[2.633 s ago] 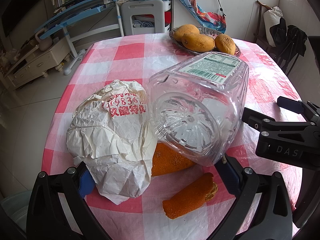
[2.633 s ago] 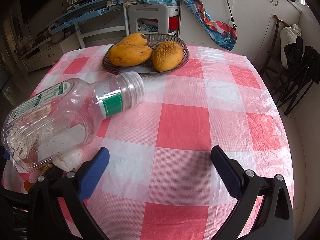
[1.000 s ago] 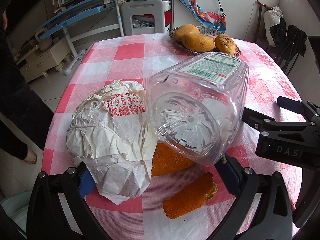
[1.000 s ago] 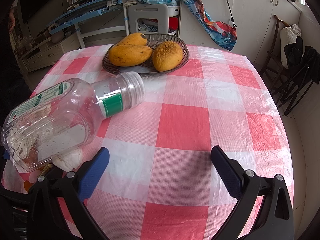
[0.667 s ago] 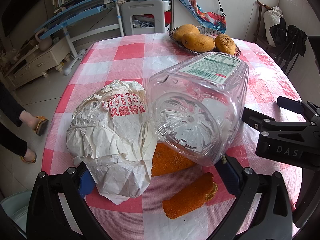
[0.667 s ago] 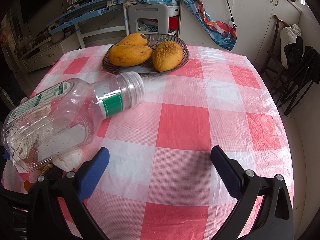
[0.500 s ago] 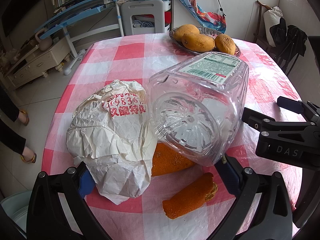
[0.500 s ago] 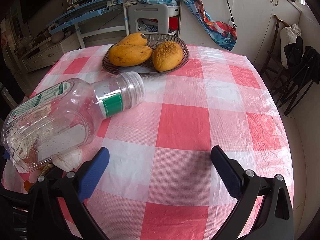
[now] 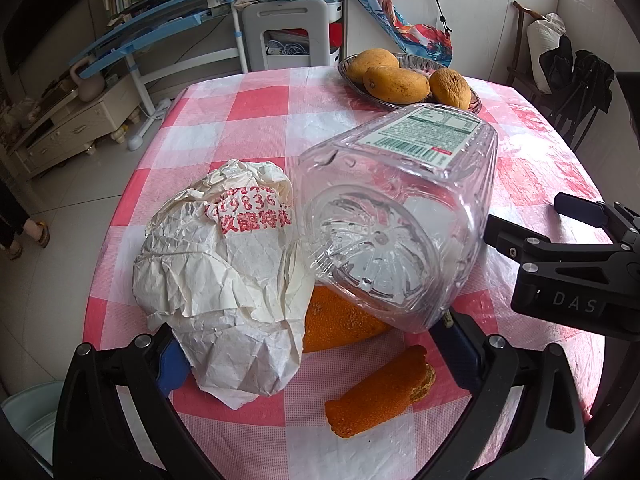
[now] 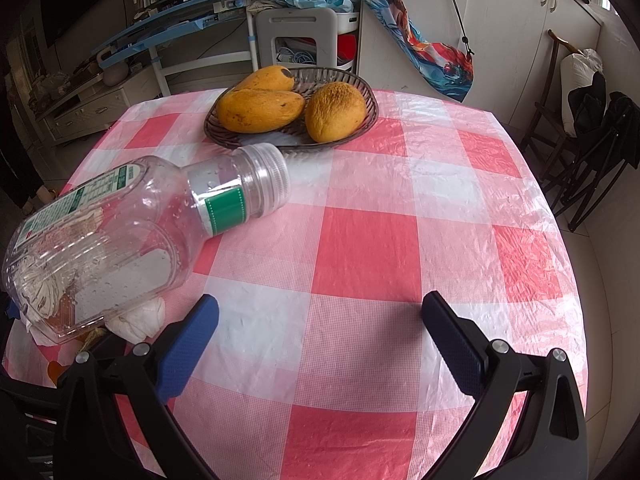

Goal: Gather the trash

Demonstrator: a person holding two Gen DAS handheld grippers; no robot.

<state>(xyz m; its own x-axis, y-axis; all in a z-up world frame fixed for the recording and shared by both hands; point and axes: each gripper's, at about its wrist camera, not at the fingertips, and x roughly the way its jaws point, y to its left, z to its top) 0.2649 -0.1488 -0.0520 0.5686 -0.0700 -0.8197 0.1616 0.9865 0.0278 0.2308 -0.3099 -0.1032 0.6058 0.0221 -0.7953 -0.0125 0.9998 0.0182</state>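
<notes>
Trash lay bunched at the near-left part of the table: a wrapper, peel, and a bottle on its side, base toward my left tongs, cap toward the fruit dish. My left tongs stood wide, straddling the pile. My right tongs, also wide, held nothing and faced bare cloth, with the bottle off to their left. I judged the left hand nearer.
</notes>
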